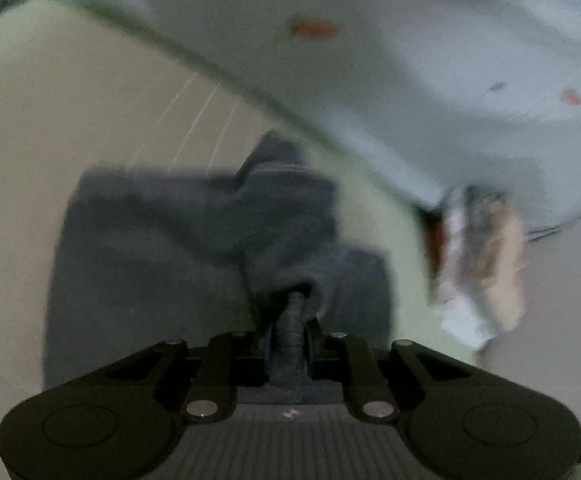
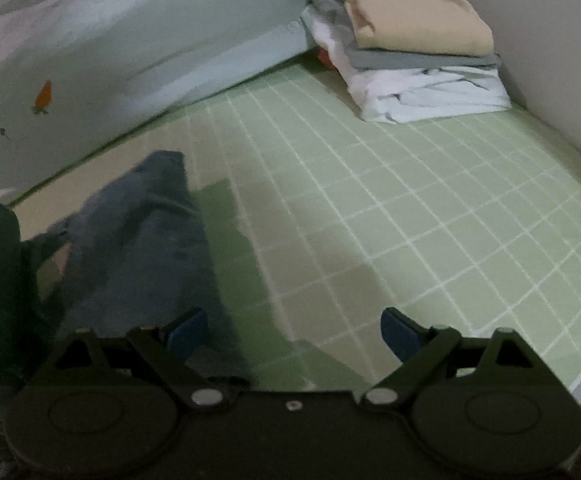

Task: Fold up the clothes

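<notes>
- Bedding first: a pale blue-grey sheet (image 2: 130, 40) with small orange carrot prints fills the upper left of my right wrist view and sweeps across the top of my left one, blurred there.
- Below it, a green mat (image 2: 410, 200) with a white grid spreads across the middle and right of the right view; a plain pale wall (image 2: 550, 40) rises at the upper right.
- A dark grey garment (image 1: 194, 240) takes up the centre of the left view, hanging or draped from my grip; the picture is too blurred to say which. In the right view it lies at the lower left, over the mat.
- A stack of folded clothes (image 2: 410, 52), beige on grey on white, sits on the mat in the upper right corner against the wall.
- My left gripper (image 1: 294, 320) points forward at bottom centre, its jaws pressed together on a bunched fold of the garment.
- My right gripper (image 2: 294, 332) is low in its frame above the mat, blue pads (image 2: 186, 332) spread wide with nothing between them, just beside the garment's edge.
</notes>
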`<state>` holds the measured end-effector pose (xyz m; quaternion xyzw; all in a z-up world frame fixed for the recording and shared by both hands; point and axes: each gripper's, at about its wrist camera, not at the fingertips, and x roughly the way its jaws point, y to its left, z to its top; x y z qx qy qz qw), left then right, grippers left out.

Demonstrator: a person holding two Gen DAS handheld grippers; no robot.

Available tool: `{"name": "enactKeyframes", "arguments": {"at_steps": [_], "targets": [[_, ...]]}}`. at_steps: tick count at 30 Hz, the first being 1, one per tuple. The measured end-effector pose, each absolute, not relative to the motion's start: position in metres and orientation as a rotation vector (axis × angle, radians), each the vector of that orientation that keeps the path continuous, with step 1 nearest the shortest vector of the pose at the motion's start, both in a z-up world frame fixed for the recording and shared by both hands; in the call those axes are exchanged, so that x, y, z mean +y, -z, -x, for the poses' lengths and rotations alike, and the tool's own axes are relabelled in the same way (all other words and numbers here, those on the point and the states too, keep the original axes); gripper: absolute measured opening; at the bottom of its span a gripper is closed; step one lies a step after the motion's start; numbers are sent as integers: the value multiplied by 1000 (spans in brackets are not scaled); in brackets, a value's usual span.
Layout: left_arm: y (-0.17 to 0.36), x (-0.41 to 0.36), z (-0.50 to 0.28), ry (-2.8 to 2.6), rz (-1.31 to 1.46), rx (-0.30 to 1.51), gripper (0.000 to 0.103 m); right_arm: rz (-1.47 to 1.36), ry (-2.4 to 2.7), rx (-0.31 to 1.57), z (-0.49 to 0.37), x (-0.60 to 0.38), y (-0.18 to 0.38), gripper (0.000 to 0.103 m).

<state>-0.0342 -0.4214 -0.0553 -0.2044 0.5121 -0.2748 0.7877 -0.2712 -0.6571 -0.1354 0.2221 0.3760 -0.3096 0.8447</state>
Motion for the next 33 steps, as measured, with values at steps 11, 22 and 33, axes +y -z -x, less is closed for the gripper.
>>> {"name": "enactKeyframes", "arguments": {"at_steps": [11, 22, 33], "targets": [[32, -393, 48, 533, 459, 1030, 82, -411, 573, 772, 247, -644, 118, 94], [34, -326, 42, 321, 338, 1056, 86, -350, 287, 717, 169, -563, 94, 91], [45, -309, 42, 324, 293, 1093, 86, -354, 107, 788, 135, -536, 107, 17]]}}
